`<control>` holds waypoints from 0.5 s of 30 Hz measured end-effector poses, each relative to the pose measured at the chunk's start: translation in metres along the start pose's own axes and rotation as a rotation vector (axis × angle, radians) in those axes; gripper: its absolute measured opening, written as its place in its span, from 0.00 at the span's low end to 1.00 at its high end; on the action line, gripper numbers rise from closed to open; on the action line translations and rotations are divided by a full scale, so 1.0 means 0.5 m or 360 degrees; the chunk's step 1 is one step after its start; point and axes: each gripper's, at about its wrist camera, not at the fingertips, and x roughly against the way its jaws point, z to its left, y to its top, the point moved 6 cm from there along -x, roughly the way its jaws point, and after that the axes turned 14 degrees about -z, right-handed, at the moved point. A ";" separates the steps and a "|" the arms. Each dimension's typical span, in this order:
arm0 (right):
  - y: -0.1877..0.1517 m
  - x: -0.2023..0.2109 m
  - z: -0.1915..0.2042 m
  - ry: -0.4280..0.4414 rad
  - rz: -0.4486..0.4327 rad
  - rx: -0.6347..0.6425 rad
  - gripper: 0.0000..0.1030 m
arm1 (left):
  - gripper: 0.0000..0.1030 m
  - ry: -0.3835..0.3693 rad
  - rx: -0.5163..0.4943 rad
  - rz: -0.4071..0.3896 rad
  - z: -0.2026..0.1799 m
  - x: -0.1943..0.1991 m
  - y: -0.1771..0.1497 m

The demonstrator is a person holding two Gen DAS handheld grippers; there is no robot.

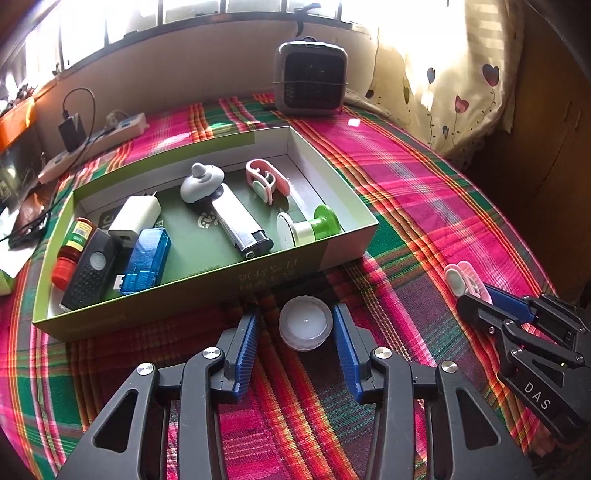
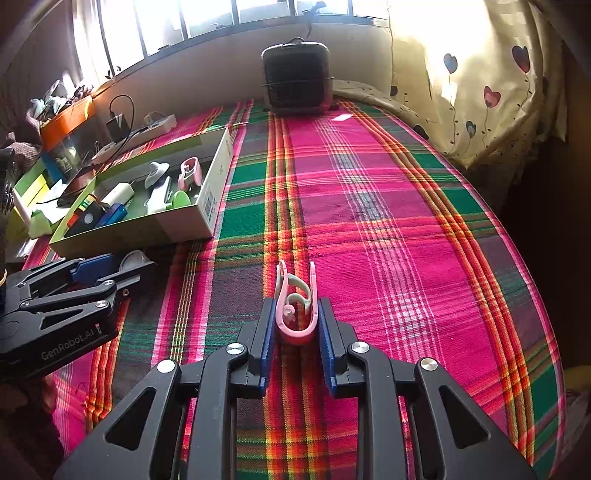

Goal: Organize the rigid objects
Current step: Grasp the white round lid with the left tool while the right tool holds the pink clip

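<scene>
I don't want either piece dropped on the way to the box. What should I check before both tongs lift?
1. Right tongs closed on the pink clip: ok, both pads press its sides.
2. Left tongs closed on the white cap: not ok, gaps show on both sides.
3. Cap centred between the left pads: ok.
4. Free floor in the box: ok, a green patch is bare near the front wall.
5. Tongs apart from each other: ok.
6. Clip lifted off the plaid cloth: cannot tell.

A home bedroom: plaid bedcover [image 2: 369, 206], heart-print curtain [image 2: 480, 92] (sunlit), barred window [image 1: 184, 14], small heater [image 1: 311, 78].
</scene>
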 end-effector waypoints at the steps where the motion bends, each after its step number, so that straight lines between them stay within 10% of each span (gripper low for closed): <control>1: 0.000 0.000 0.000 0.0000 0.0000 -0.0001 0.22 | 0.33 0.0006 0.0000 -0.0001 0.002 0.000 0.000; 15: -0.001 0.000 0.001 -0.0003 0.0001 0.0003 0.22 | 0.26 0.0026 0.0003 -0.0011 0.008 0.002 -0.001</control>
